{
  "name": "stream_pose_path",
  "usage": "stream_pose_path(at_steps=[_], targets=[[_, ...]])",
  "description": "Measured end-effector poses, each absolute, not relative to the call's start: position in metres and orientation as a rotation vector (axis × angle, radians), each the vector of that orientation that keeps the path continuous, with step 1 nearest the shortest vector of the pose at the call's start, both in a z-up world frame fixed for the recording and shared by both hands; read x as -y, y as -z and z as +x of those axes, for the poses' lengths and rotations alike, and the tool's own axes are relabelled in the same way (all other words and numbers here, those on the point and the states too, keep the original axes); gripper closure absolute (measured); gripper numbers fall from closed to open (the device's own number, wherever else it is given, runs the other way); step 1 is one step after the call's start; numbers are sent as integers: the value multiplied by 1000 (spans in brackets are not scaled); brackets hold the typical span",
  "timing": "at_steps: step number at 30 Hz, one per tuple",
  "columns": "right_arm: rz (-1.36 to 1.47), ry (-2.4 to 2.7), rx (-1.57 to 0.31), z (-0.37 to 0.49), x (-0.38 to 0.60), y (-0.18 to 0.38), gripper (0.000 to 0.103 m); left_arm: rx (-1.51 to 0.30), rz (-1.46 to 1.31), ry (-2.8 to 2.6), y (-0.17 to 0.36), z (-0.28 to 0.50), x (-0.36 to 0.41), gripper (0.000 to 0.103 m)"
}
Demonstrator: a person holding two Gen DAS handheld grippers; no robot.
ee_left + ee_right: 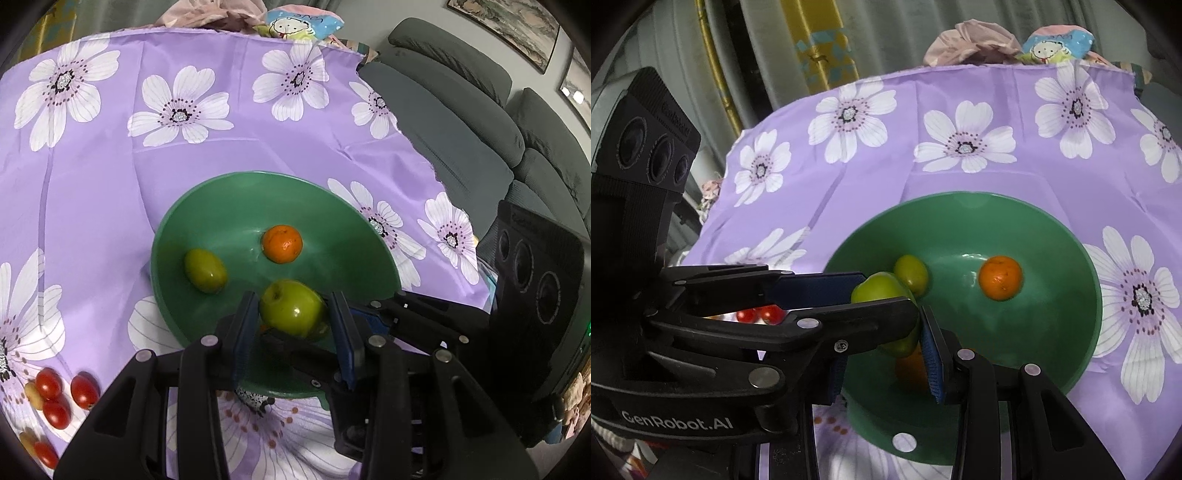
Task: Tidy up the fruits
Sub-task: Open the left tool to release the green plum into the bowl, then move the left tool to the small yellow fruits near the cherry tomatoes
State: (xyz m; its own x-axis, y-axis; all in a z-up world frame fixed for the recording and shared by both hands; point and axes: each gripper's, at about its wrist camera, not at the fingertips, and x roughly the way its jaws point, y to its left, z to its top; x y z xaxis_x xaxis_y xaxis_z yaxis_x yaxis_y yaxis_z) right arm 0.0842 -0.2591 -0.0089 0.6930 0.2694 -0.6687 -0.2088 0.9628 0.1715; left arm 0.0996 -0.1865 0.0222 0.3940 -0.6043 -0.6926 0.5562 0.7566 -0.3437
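Note:
My left gripper (pixel 293 301) is shut on a green apple (pixel 291 310) just above the near side of a green bowl (pixel 207 206). From the right wrist view the same gripper (pixel 886 291) reaches in from the left with the apple (pixel 875 290). My right gripper (pixel 882 354) sits just under it, shut on an orange fruit (pixel 910 369). The left gripper's finger hides the right gripper's left pad tip and part of that fruit. A bit of green (pixel 901 345) shows beside the fruit. In the bowl (pixel 1052 295) lie an orange (pixel 282 243) (pixel 1000 277) and an oval green fruit (pixel 205 270) (pixel 911 275).
A purple flowered cloth (pixel 110 166) covers the table. Several cherry tomatoes (pixel 55 398) and small yellowish fruits (pixel 33 395) lie at its near left. A grey sofa (pixel 461 122) stands beyond the right edge. Bundled cloth and a cartoon bag (pixel 1056 40) rest at the far edge.

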Motion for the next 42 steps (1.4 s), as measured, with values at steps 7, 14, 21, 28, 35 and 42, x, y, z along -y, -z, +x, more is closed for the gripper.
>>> stream_pose_path(at_steps=[7, 14, 21, 28, 35, 42], targets=[[94, -261, -782, 87, 260, 15, 65, -930, -77, 726, -15, 103, 185, 64], [108, -240, -796, 87, 262, 19, 65, -942, -84, 675, -12, 106, 178, 56], [110, -231, -788, 81, 262, 15, 65, -907, -90, 628, -23, 96, 163, 42], [150, -229, -763, 72, 267, 9, 56, -860, -100, 550, -34, 77, 130, 35], [154, -252, -752, 64, 260, 2, 50, -875, -145, 476, -30, 61, 88, 35], [119, -290, -747, 57, 240, -7, 50, -901, -212, 394, -21, 45, 47, 35]])
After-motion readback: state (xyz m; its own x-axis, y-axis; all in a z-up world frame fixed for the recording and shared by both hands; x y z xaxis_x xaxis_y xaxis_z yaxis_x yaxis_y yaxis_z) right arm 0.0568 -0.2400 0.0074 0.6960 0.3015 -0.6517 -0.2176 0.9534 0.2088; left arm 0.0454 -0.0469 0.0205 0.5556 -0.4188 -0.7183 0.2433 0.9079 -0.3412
